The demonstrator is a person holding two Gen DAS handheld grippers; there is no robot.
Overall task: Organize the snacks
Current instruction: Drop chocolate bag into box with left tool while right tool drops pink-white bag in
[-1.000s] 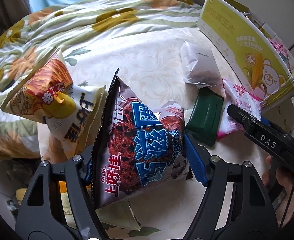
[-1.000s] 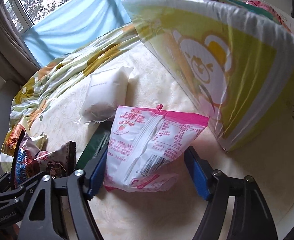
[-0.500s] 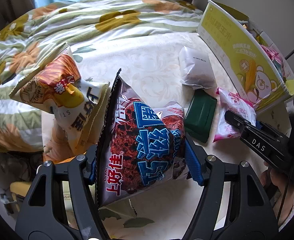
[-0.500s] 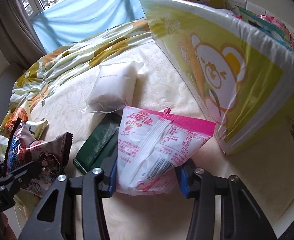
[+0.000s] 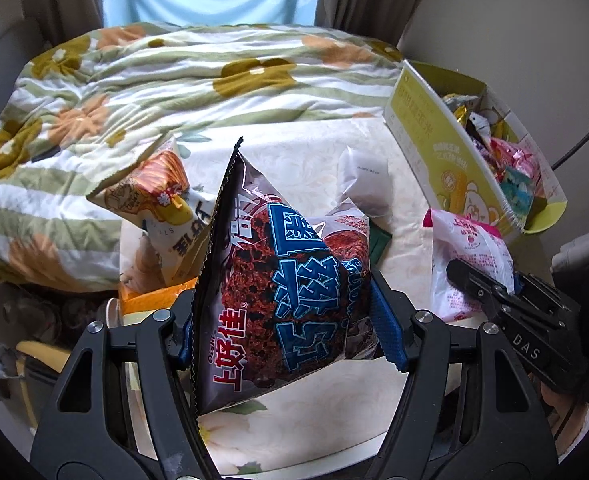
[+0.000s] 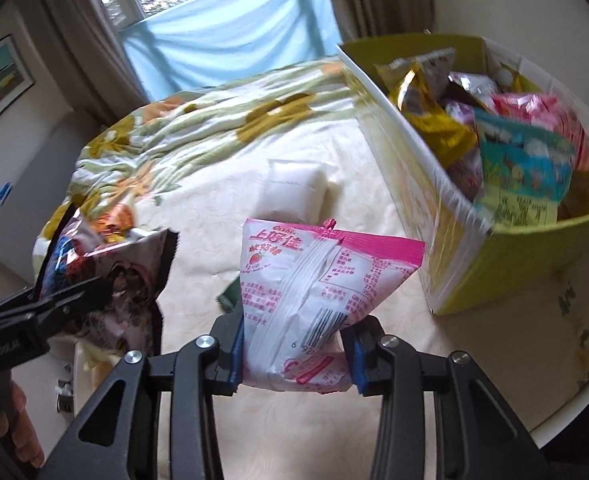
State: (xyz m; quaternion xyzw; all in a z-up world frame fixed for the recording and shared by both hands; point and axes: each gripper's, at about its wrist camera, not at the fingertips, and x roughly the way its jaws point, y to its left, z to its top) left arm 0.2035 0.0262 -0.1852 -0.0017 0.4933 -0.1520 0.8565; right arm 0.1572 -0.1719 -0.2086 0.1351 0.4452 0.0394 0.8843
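My left gripper (image 5: 286, 332) is shut on a dark chocolate snack bag with blue letters (image 5: 290, 300) and holds it above the table; it also shows in the right wrist view (image 6: 114, 280). My right gripper (image 6: 294, 356) is shut on a pink-and-white strawberry snack bag (image 6: 318, 296), lifted off the table, also seen at the right of the left wrist view (image 5: 466, 264). The yellow-green box (image 6: 494, 264) holding several snack bags stands to the right (image 5: 426, 136).
A white pouch (image 6: 294, 192) and a dark green packet (image 6: 230, 296) lie on the cream tablecloth (image 6: 214, 220). An orange-and-yellow chip bag (image 5: 162, 204) lies at the left. A flowered blanket (image 5: 134, 100) covers the far side. The table's edge (image 6: 566, 412) curves at the right.
Both grippers have closed on their bags and lifted them off the table. The views have risen, so the inside of the box now shows.
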